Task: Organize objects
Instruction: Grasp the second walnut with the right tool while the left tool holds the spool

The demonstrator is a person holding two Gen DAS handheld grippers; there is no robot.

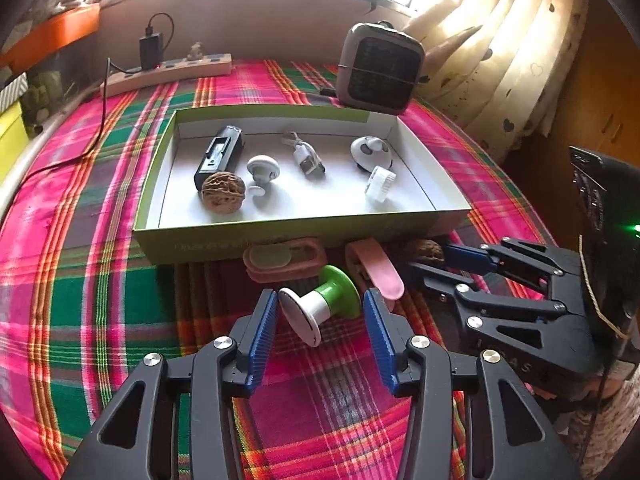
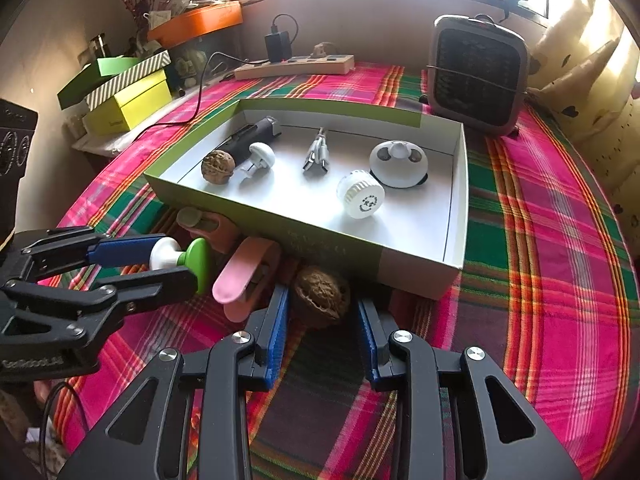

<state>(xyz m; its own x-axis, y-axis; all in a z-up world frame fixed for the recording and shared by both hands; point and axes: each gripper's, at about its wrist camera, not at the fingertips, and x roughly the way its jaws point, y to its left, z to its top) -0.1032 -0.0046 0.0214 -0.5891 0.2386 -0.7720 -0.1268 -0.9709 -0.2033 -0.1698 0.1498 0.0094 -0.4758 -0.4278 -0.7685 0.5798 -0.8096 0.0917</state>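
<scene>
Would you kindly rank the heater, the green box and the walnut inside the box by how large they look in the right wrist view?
1. green box, by far the largest.
2. heater.
3. walnut inside the box, the smallest.
The heater stands farther from the camera than the walnut, yet looks much larger, so the order is safe.

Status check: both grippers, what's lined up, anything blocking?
Left gripper open around green-and-white knob. Right gripper open around walnut. Pink clip crowds between; box wall just ahead.

Plaid cloth (image 1: 100, 272): box (image 1: 280, 236), heater (image 1: 380, 68), power strip (image 1: 168, 74)
</scene>
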